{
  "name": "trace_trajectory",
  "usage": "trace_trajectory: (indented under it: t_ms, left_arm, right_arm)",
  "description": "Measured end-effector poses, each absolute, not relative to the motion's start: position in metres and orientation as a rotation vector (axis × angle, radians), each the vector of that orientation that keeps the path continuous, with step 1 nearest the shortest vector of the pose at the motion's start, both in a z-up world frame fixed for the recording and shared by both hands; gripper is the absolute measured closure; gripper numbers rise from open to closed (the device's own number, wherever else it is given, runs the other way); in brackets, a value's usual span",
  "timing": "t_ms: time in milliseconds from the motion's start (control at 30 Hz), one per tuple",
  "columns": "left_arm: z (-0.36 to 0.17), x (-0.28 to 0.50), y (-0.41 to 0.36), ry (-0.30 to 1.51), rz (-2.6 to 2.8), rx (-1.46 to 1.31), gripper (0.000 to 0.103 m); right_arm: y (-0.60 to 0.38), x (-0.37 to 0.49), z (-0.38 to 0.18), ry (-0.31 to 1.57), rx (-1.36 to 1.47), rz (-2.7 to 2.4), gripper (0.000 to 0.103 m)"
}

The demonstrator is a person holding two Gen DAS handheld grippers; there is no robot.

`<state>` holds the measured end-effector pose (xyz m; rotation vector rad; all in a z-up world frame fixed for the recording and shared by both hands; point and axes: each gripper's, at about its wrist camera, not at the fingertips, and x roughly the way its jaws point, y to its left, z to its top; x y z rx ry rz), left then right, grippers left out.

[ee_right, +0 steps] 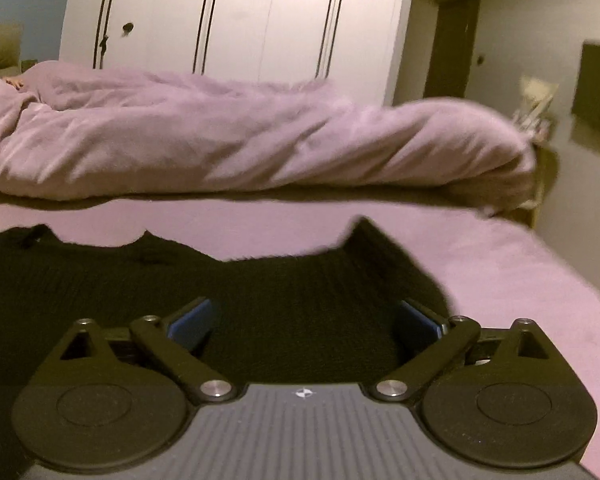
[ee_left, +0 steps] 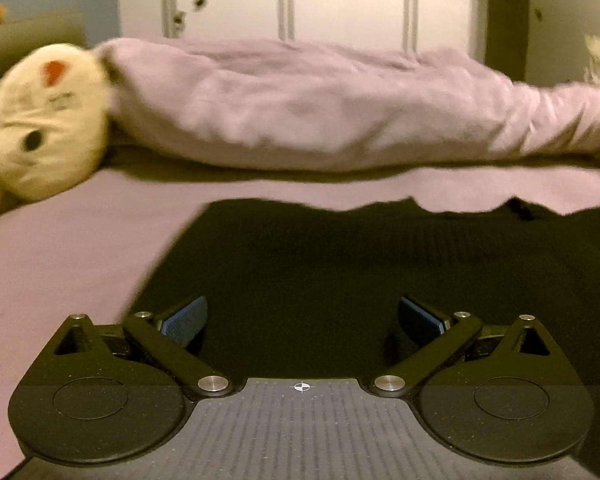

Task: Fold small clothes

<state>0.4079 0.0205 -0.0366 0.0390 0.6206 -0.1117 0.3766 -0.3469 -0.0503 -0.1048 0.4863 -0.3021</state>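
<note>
Dim, yellowish indoor light; the white panelled wardrobe [ee_right: 236, 16] glares far off. Both views are motion-blurred, with fisheye bending and dark corners.

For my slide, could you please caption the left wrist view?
Open left gripper above a black knit garment on a pink bed sheet, cat plush behind.

Open bedsheet ahead, blocked at the back

Flat pink bedsheet [ee_left: 80, 248] lies clear at left and beyond the black knitted garment [ee_left: 340, 264]; the bunched lilac duvet [ee_left: 300, 112] walls off mid-frame, cream plush cat toy [ee_left: 48, 120] crowds the left edge.
</note>
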Motion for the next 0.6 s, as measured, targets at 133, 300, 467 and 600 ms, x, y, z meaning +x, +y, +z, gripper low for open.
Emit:
trace_trajectory:
  t_ms: [133, 300, 467, 600]
  left_arm:
    - [-0.050, 0.386, 0.069, 0.683, -0.007, 0.014, 0.000]
    - [-0.056, 0.382, 0.126, 0.766, 0.121, -0.231, 0.000]
    - [-0.050, 0.361, 0.171, 0.793, 0.107, -0.517, 0.000]
    - [-0.051, 0.362, 0.174, 0.848, -0.048, -0.644, 0.000]
  right_arm:
    - [-0.350, 0.324, -0.062, 0.488, -0.199, -0.345, 0.004]
    - [-0.393, 0.296, -0.064, 0.589, 0.001, -0.489, 0.004]
    - [-0.382, 0.248, -0.051, 0.594, 0.212, -0.433, 0.004]
    - [-0.341, 0.215, -0.056, 0.577, 0.123, -0.359, 0.004]
